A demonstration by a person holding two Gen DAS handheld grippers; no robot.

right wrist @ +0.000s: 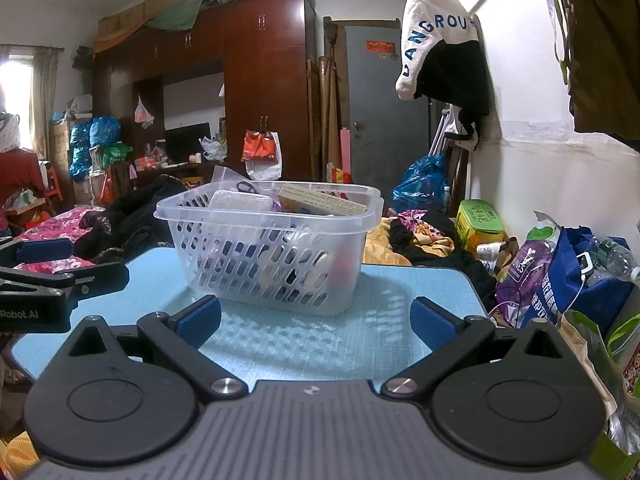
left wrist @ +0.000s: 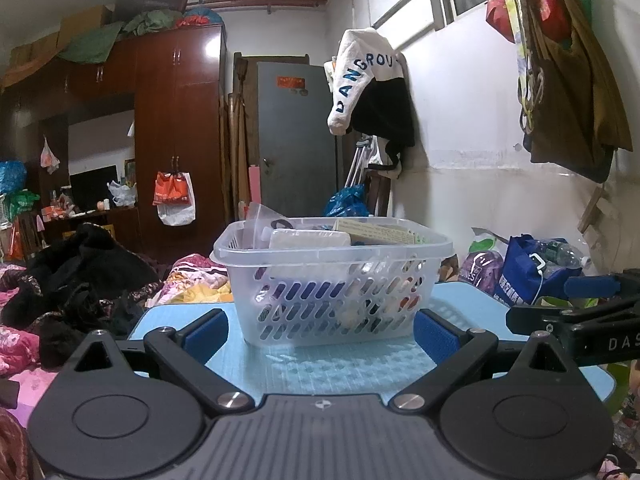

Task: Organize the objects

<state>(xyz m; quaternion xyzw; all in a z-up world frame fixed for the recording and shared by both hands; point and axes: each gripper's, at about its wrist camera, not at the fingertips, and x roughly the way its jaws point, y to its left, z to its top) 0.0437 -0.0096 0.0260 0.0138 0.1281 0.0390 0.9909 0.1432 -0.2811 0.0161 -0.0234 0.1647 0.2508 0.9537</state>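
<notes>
Left wrist view: both grippers [left wrist: 320, 332] [right wrist: 316, 318] gape empty before basket [left wrist: 332, 280] on table [left wrist: 340, 364].

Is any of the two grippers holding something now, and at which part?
Nothing is held. The left gripper and the right gripper are both open, short of the basket on the table.

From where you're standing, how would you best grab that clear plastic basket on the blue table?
Grip the basket by its thick rolled rim, coming from the near side. The rim juts out past the slotted walls, which taper inward and offer no flat hold; both grippers are open and facing it.
</notes>
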